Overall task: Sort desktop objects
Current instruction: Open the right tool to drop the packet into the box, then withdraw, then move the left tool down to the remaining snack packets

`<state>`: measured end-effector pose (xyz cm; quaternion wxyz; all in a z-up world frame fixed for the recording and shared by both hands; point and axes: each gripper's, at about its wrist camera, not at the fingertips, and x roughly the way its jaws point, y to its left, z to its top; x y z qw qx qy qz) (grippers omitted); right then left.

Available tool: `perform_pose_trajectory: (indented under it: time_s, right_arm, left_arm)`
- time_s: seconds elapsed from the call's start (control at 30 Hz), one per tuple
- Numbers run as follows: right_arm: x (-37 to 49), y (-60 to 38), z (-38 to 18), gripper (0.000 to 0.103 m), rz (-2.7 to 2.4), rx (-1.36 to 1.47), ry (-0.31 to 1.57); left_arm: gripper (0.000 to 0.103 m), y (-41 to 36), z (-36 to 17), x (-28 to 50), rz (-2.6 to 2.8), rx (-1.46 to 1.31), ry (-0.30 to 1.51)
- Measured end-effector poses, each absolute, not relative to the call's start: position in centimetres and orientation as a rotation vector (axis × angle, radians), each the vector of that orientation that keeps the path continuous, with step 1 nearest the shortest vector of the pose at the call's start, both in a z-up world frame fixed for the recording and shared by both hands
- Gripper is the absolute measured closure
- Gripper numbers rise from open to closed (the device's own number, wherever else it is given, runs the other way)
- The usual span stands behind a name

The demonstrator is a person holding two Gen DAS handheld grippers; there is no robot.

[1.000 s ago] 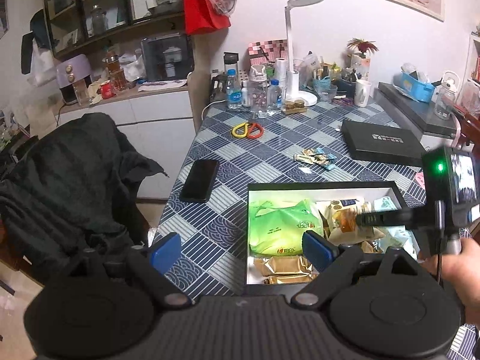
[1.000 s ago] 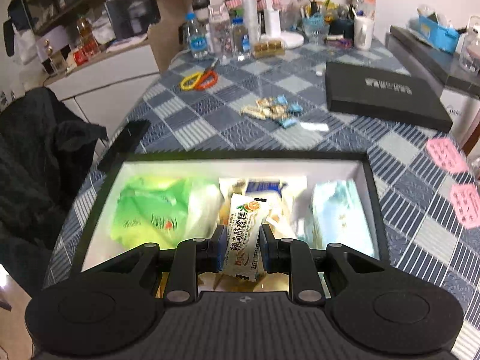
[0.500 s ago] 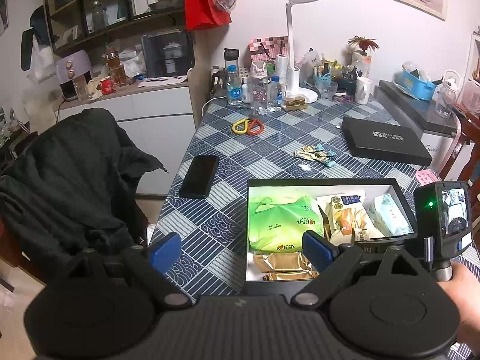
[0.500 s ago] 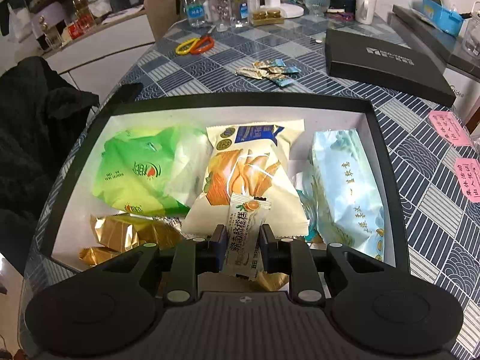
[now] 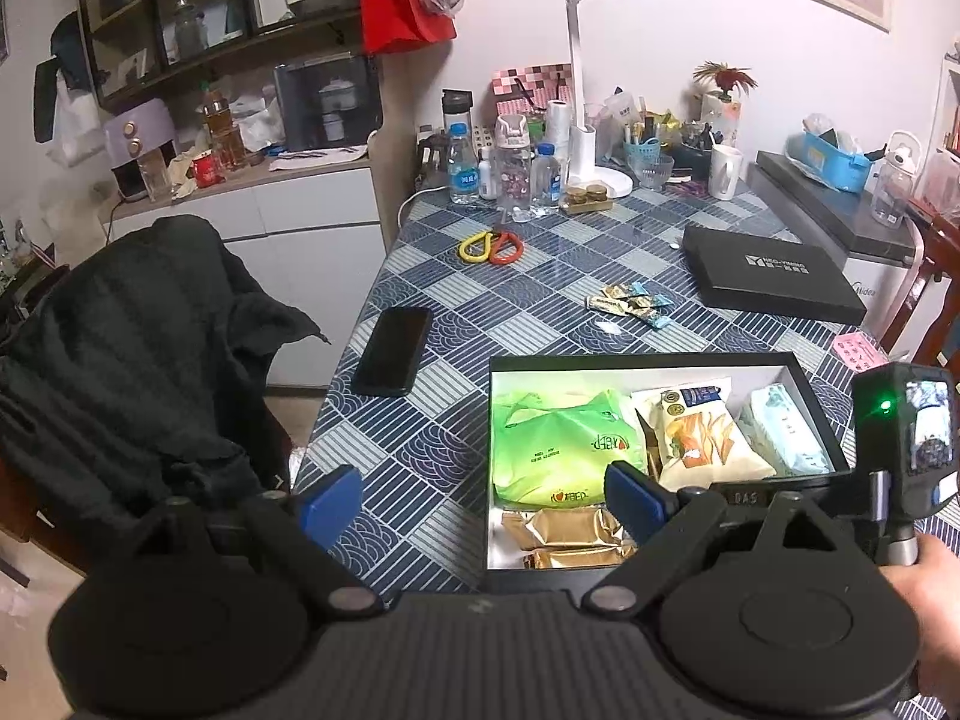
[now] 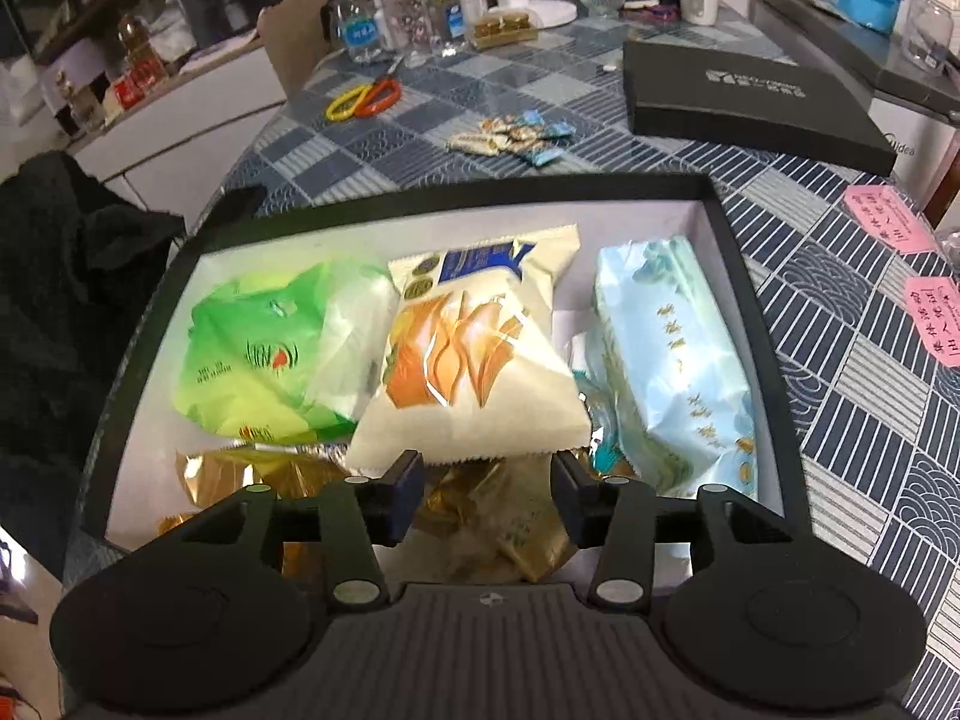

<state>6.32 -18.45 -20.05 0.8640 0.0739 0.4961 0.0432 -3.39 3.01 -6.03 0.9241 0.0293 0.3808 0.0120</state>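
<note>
Right tool (image 6: 487,495), its jaws now apart, hangs over the box (image 6: 747,276) on the desk (image 6: 852,372), the sachet released; left tool (image 5: 480,507) stays spread wide beside it.

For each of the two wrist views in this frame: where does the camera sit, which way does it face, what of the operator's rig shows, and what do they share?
Left wrist: rides the open left gripper, looking across the table; the right gripper's handle and hand show at right.
Right wrist: rides the open right gripper, angled down over the open box; only its own fingers show.
Shared: box, green bag, scissors, black lid.
</note>
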Motion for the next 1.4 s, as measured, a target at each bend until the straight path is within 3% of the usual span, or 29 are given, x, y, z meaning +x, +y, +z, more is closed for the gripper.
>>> perform_pose_trajectory:
  time_s: [0.17, 0.3, 0.4, 0.73, 1.07, 1.4]
  right_arm:
    - [6.0, -18.9, -18.6, 0.043, 0.071, 0.169, 0.992]
    - [5.5, -18.9, -17.1, 0.04, 0.063, 0.139, 0.94]
    - [5.1, -19.0, -15.8, 0.03, 0.043, 0.13, 0.897]
    - [3.5, -19.9, -13.3, 0.027, -0.027, 0.183, 0.811]
    - [4.4, -20.9, -13.3, 0.024, 0.083, 0.174, 0.798]
    - [7.8, -22.4, -14.9, 0.023, 0.107, 0.158, 0.826]
  left_arm:
    - [0.0, 2.3, -6.2, -2.3, 0.0, 0.074, 0.783]
    - [0.0, 1.9, -6.1, -1.0, -0.025, 0.087, 0.782]
    - [0.0, 1.6, -5.9, 0.5, -0.041, 0.094, 0.782]
    - [0.0, 1.0, -4.4, 10.1, -0.111, 0.079, 0.771]
    - [0.0, -2.9, -5.5, 23.4, -0.114, -0.017, 0.872]
    - [0.0, -9.7, -9.4, 31.5, -0.178, 0.197, 0.837]
